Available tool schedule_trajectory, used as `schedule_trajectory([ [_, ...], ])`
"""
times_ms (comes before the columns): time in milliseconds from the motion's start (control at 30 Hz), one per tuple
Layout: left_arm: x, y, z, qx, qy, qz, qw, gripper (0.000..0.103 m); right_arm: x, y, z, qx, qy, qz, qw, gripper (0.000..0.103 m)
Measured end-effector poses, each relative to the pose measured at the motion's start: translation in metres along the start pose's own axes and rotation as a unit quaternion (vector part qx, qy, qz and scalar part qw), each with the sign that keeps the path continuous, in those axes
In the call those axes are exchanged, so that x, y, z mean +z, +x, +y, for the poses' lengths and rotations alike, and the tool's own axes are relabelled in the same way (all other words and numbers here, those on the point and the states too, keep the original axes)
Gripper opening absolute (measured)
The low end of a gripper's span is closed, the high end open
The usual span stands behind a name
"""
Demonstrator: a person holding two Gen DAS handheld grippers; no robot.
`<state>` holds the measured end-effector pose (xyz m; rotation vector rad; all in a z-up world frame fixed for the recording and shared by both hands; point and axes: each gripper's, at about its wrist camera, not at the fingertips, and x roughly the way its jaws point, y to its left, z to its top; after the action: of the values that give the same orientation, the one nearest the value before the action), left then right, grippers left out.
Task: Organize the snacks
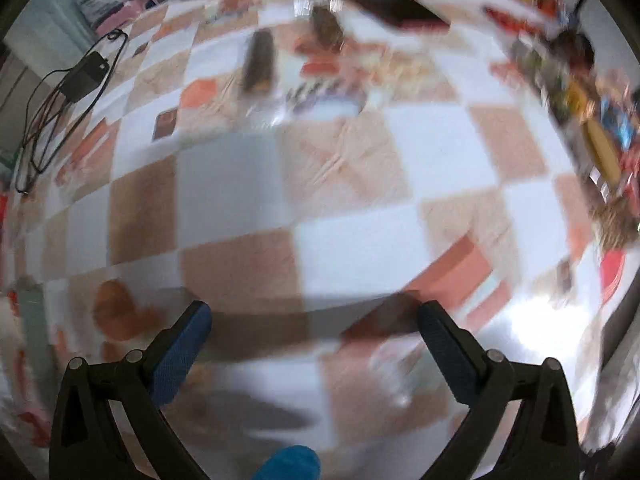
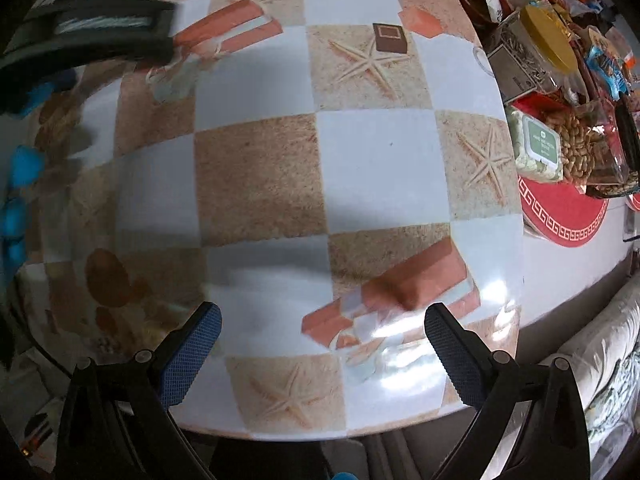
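Note:
Both views look down on a table (image 2: 376,152) with a checkered beige-and-white cloth. My left gripper (image 1: 314,312) is open over bare cloth, nothing between its fingers; this view is motion-blurred. Several snack packets (image 1: 320,68) lie blurred at the far middle, beside a dark bar-shaped pack (image 1: 260,62). My right gripper (image 2: 322,316) is open above the near table edge, holding nothing. A heap of snacks (image 2: 568,92) fills the right side: a bag of peanuts (image 2: 580,140), a green-lidded pack (image 2: 538,148), a yellow-lidded tub (image 2: 546,36). The left gripper (image 2: 88,36) shows blurred at upper left.
A red round mat (image 2: 560,216) lies under the snack heap. A black charger with cables (image 1: 80,76) rests at the table's far left. A dark tray (image 1: 384,0) sits at the back. A small brown box (image 2: 390,38) stands mid-table. A blue-gloved hand (image 2: 20,184) is at left. A sofa (image 2: 600,360) lies beyond the near edge.

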<state>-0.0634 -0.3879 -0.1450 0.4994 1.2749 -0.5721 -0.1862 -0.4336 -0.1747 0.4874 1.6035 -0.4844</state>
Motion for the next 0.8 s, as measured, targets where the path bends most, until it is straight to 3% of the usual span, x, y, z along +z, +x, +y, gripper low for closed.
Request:
schedule_trajectory([
  [133,-0.004,-0.002,-0.011,-0.003,-0.049,-0.069,0.9964,0.103,-0.001,0.01,-0.002,0.003,-0.009,-0.021,1.0,0.102],
  [300,-0.014,-0.004,-0.02,0.008,-0.058,-0.186,0.9807,0.103,-0.003,0.011,-0.002,0.008,-0.009,-0.047,0.999,0.102],
  [567,-0.017,-0.007,-0.023,0.007,-0.058,-0.191,0.9798,0.103,-0.002,0.013,-0.003,0.013,-0.003,-0.038,0.999,0.102],
  [800,-0.019,-0.007,-0.024,0.008,-0.057,-0.191,0.9798,0.103,-0.009,0.013,-0.005,0.013,-0.003,-0.059,0.998,0.102],
])
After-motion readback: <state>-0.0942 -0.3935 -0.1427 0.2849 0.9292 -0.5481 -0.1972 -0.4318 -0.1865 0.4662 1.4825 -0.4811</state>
